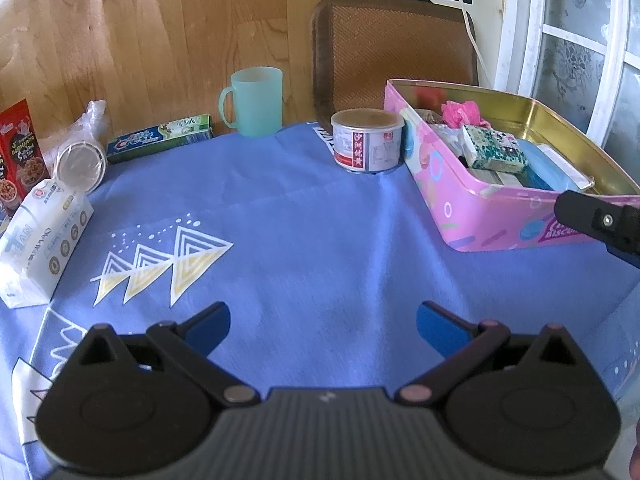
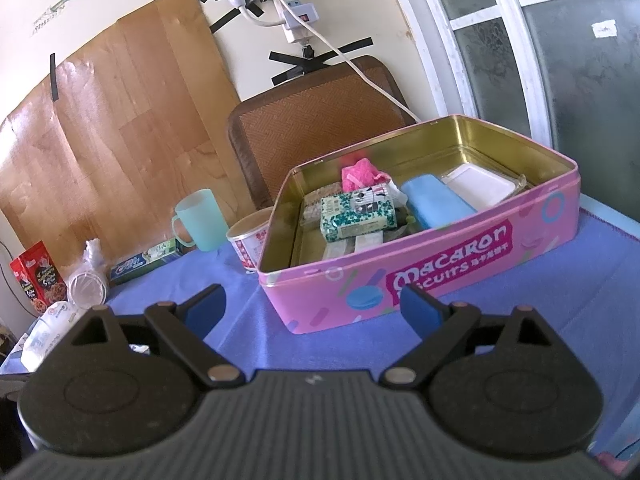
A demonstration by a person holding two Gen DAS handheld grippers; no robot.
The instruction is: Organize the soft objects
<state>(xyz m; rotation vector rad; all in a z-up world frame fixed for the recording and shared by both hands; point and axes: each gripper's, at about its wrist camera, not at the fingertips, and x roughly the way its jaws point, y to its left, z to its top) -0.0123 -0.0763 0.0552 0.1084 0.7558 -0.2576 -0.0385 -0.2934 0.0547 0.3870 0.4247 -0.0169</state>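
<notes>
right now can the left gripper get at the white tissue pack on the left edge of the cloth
Probably yes. The left gripper hangs with jaws open and empty over bare blue cloth, and the white tissue pack lies ahead to its left with nothing between them. The paper cups sit behind the pack, out of the way.

- Daylight comes in from the frosted window [image 2: 580, 60] on the right, bright and even in both views.
- The gold inside wall of the pink tin [image 2: 480, 264] catches a soft sheen and mirrors pink from its contents.
- Shadows on the blue cloth [image 1: 320, 220] are faint; a slightly darker patch sits under the left claw [image 1: 323, 326].
- Fisheye bending curves the window frame and the wooden panel [image 2: 120, 140], and the corners go black.
- Mild blur softens the small print on the far packages; the right claw [image 2: 312, 306] body is dark and low in detail.
</notes>
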